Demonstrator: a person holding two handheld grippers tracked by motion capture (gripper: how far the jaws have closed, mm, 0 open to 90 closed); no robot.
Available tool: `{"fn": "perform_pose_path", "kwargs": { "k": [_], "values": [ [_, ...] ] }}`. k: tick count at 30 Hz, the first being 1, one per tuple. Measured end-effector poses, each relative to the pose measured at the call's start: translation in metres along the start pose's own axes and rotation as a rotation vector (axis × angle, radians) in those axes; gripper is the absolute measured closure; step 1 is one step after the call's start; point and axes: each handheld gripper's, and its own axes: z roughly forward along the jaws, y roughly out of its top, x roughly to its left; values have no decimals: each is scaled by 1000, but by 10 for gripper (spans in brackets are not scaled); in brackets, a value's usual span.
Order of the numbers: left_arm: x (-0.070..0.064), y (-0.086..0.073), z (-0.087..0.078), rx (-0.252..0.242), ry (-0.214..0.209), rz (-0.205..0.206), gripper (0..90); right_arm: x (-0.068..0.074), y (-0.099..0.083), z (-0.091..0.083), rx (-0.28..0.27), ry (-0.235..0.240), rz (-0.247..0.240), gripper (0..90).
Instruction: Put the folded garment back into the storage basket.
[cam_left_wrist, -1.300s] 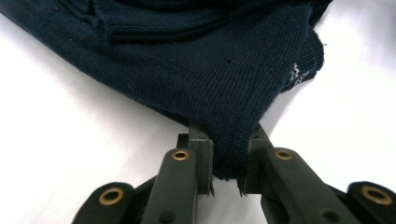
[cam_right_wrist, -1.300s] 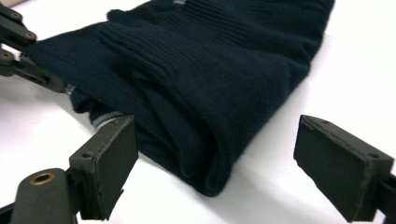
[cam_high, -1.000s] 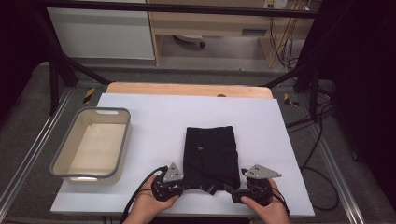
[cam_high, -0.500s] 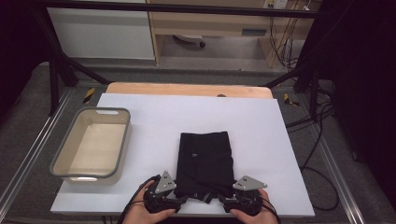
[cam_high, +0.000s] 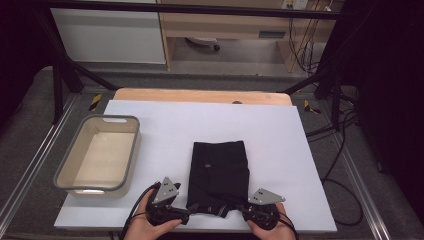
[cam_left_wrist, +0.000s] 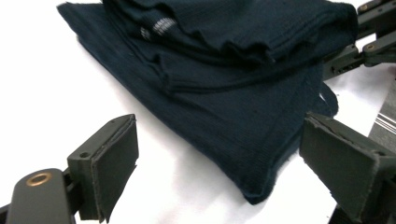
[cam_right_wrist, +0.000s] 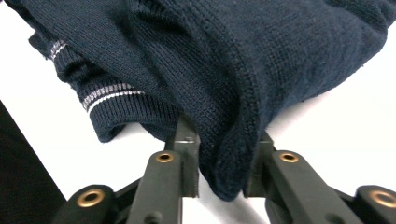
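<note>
A dark navy knit garment (cam_high: 220, 167) lies folded on the white table (cam_high: 200, 120), near the front edge. My right gripper (cam_high: 240, 210) is at its near right corner. In the right gripper view it (cam_right_wrist: 223, 163) is shut on a thick fold of the garment (cam_right_wrist: 261, 56), and a ribbed cuff with a pale stripe (cam_right_wrist: 107, 95) hangs beside it. My left gripper (cam_high: 188, 215) is at the near left corner. In the left gripper view its jaws (cam_left_wrist: 219, 168) stand wide open, with the garment's corner (cam_left_wrist: 261, 154) lying flat on the table between them, untouched.
A grey tub (cam_high: 131, 150) with a pale bare bottom stands on the left of the table. A wooden board (cam_high: 200, 95) edges the far side. Dark frame legs and cables surround the table on the floor.
Both hands have drawn back toward the near edge. The garment's near end has come with them, and the garment now lies longer and narrower.
</note>
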Motion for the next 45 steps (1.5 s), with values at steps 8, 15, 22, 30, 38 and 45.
{"fn": "perform_pose_path", "kwargs": {
  "k": [8, 15, 22, 30, 38, 45],
  "values": [
    [13, 13, -5, -44, 46, -31, 105, -1, -2, 0, -13, 4, -2, 764],
    [30, 41, 7, -54, 111, -23, 109, -3, -7, 0, -47, 15, -7, 752],
    [51, 70, 31, -51, 193, 5, 124, -3, -7, 0, -50, 14, -8, 753],
    [73, 88, 61, -52, 241, -6, 139, -2, -5, 0, -40, 13, -21, 763],
    [88, 91, 81, -34, 257, -40, 151, -3, -5, 0, -38, 15, -25, 763],
    [92, 92, 86, -39, 252, -55, 161, -3, -5, 1, -38, 15, -26, 763]
  ]
}}
